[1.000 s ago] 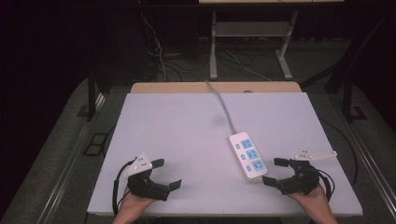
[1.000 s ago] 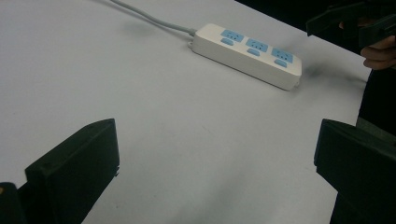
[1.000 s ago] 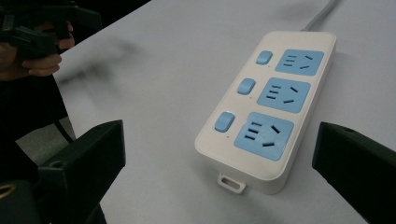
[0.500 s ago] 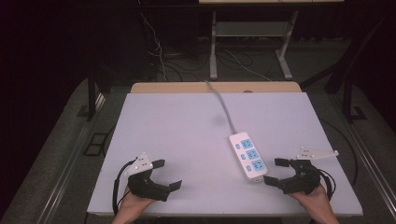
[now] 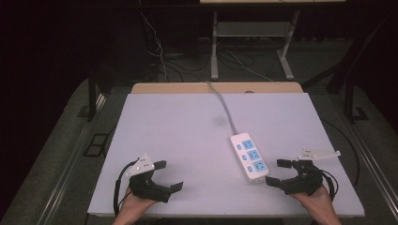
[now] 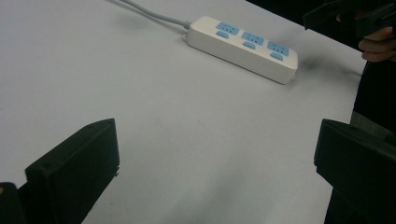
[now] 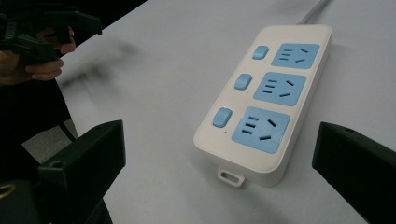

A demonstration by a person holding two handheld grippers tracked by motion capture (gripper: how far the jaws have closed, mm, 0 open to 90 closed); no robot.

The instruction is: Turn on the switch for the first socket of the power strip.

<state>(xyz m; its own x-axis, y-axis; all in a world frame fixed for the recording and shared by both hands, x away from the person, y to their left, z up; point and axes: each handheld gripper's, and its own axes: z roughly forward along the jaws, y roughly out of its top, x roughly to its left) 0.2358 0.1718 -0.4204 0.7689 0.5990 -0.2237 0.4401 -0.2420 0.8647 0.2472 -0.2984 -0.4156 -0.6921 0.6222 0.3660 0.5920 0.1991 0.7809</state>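
Eyeing the power strip (image 5: pixel 249 157), rigid, smooth plastic (probably light), I would pinch its long sides; my right gripper (image 5: pixel 280 173) beside it and left gripper (image 5: pixel 166 176) gape empty.

No text, brand, number or sign can be read anywhere; the white power strip (image 7: pixel 264 100) shows three plain blue socket faces and three blue switches, all unlettered; the white desk (image 5: pixel 187 136) it lies on carries no label either.
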